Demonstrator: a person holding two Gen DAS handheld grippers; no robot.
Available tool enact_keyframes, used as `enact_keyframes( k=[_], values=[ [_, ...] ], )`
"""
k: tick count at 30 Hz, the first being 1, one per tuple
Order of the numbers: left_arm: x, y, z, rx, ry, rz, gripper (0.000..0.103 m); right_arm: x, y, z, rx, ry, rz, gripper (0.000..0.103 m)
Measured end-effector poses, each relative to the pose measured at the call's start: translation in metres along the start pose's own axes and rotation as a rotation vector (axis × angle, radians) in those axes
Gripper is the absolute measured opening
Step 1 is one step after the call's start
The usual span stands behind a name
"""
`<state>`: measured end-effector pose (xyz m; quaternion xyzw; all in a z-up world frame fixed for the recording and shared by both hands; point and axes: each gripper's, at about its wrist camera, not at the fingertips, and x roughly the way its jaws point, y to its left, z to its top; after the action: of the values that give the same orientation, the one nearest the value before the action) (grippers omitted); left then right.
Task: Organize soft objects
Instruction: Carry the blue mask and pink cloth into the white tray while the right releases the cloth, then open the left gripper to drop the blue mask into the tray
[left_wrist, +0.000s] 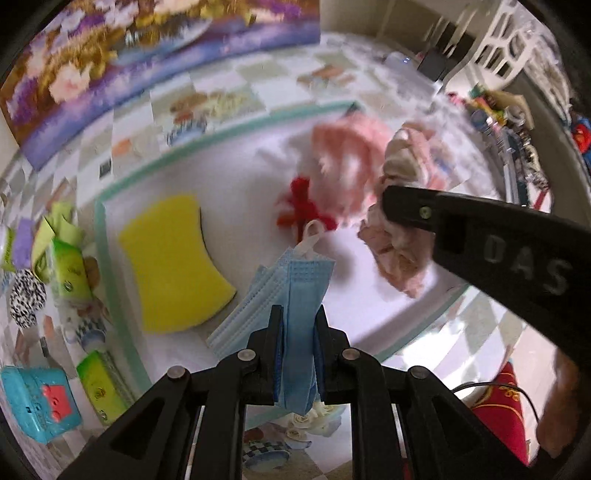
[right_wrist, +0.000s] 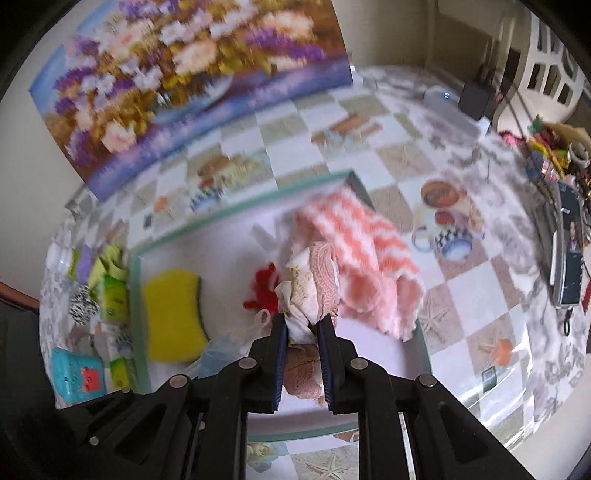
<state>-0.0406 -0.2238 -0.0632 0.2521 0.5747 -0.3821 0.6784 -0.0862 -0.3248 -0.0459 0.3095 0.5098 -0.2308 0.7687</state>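
Left gripper (left_wrist: 298, 325) clamped on blue face mask (left_wrist: 291, 280), lifted over white tray (left_wrist: 110, 266) for sorting. Right gripper (right_wrist: 302, 332) pinches pink-beige cloth bundle (right_wrist: 314, 291), possibly socks, at 12 o'clock. Yellow sponge (left_wrist: 173, 262) lies in tray at 9 o'clock.

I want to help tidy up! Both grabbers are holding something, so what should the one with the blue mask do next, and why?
Probably lower the blue face mask onto the bare white tray beside the yellow sponge, then open. The left gripper pinches the mask above that spot, while the right gripper holds a pink cloth bundle off to the side.
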Motion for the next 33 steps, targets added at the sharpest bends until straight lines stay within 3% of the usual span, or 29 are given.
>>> enact_keyframes(
  k=[10,13,15,24,28,30,33],
  values=[
    [0.019,0.009,-0.001,-0.046,0.050,0.019,0.016,0.025,0.001,-0.001,0.003,0.073,0.009,0.021],
    [0.015,0.010,0.000,-0.054,0.045,0.018,0.027,0.020,0.001,0.000,0.006,0.060,0.007,0.022],
    [0.008,0.012,0.002,-0.061,0.027,0.016,0.044,0.014,0.002,0.002,0.004,0.039,0.001,0.029],
    [-0.023,0.028,0.009,-0.105,-0.060,0.030,0.047,-0.017,0.008,0.006,-0.007,-0.058,-0.004,0.032],
    [-0.033,0.047,0.009,-0.157,-0.094,0.058,0.053,-0.015,0.012,0.007,-0.018,-0.052,-0.013,0.032],
    [-0.036,0.060,0.010,-0.199,-0.107,0.078,0.061,-0.009,0.018,0.006,-0.033,-0.033,-0.035,0.035],
    [-0.040,0.088,0.008,-0.283,-0.119,0.115,0.067,-0.004,0.026,0.003,-0.065,-0.025,-0.073,0.054]
  ],
)
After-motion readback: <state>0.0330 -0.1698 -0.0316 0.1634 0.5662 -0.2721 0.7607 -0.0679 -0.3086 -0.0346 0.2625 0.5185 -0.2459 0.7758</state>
